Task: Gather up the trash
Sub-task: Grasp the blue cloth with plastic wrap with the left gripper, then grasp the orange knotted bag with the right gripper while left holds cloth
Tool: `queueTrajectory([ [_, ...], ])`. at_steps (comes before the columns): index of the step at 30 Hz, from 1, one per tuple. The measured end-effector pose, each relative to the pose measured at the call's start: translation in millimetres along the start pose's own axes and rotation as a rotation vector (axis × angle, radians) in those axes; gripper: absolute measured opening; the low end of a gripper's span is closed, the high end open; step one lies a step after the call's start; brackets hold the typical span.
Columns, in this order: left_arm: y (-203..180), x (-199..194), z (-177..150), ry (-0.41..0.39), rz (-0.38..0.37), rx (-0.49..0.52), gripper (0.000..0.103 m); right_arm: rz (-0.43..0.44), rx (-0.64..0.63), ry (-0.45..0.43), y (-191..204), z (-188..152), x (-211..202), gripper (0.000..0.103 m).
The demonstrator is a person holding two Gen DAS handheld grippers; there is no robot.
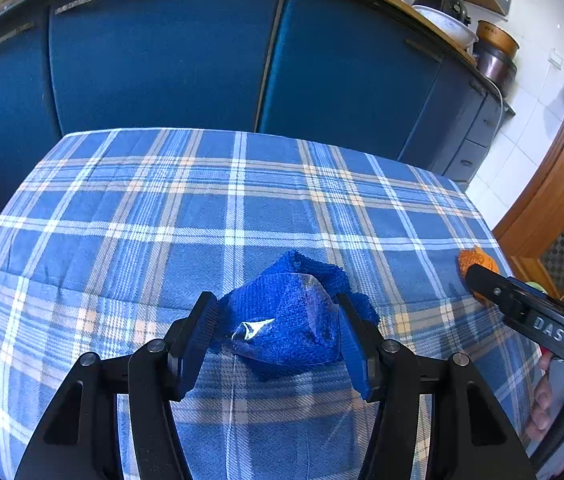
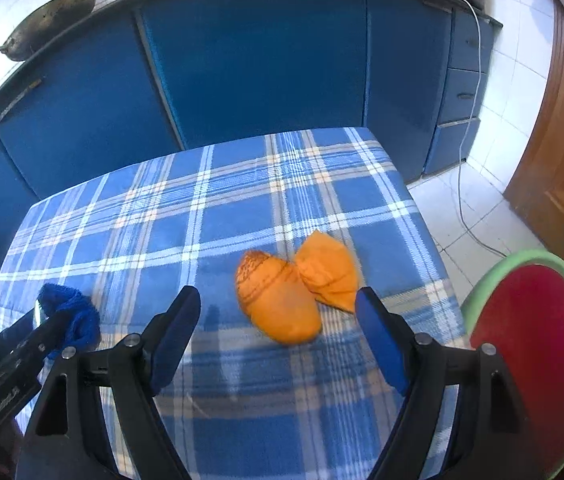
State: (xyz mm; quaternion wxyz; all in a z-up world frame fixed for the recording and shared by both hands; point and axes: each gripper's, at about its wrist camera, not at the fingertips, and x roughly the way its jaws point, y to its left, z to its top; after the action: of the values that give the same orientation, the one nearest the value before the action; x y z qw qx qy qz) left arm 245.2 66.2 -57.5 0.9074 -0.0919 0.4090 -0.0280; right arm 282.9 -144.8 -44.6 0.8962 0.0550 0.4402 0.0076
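The left gripper (image 1: 278, 330) has its fingers (image 1: 198, 332) spread wide around a crumpled blue cloth (image 1: 294, 312) wrapped partly in clear plastic. The right gripper (image 2: 278, 320) is equally wide, near a blurred orange wad (image 2: 294, 288). Both lie on the plaid-covered table (image 1: 122, 216), blue cabinets (image 1: 162, 60) beyond. A red-and-green round thing (image 2: 538, 344) sits right, cut off.

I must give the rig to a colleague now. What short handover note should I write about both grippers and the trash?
Left gripper: open, jaws on either side of the blue cloth wad, not yet closed on it.
Right gripper: open, just before the orange wad, holding nothing.
Both wads lie on the plaid tablecloth.
A red bin with green rim stands to the right of the table.
Done: nothing collected.
Left: grasp each wad, probably drop them in the bin.
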Motion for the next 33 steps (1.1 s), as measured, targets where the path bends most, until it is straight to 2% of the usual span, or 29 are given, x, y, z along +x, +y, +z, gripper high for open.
queueTrajectory([
  [2,0,0,0,0.0,0.002,0.001,0.06,-0.012,0.007,0.009,-2,0,4,0.079],
  [5,0,0,0,0.001,0.003,0.002,0.06,-0.064,-0.013,-0.007,-1,0,4,0.067],
  [7,1,0,0,0.002,0.004,-0.001,0.06,-0.072,-0.01,-0.011,-2,0,4,0.063],
  [9,1,0,0,0.001,0.004,-0.001,0.06,-0.084,-0.011,-0.014,-4,0,3,0.047],
  [12,1,0,0,0.002,0.007,0.002,0.06,-0.071,-0.002,-0.007,-8,-1,0,0.042],
  [22,1,0,1,0.001,0.009,0.004,0.058,-0.006,0.001,-0.051,-19,-22,-47,0.039],
  [33,0,-1,0,-0.004,0.003,0.004,0.04,0.026,0.027,-0.076,-28,-52,-88,0.039],
])
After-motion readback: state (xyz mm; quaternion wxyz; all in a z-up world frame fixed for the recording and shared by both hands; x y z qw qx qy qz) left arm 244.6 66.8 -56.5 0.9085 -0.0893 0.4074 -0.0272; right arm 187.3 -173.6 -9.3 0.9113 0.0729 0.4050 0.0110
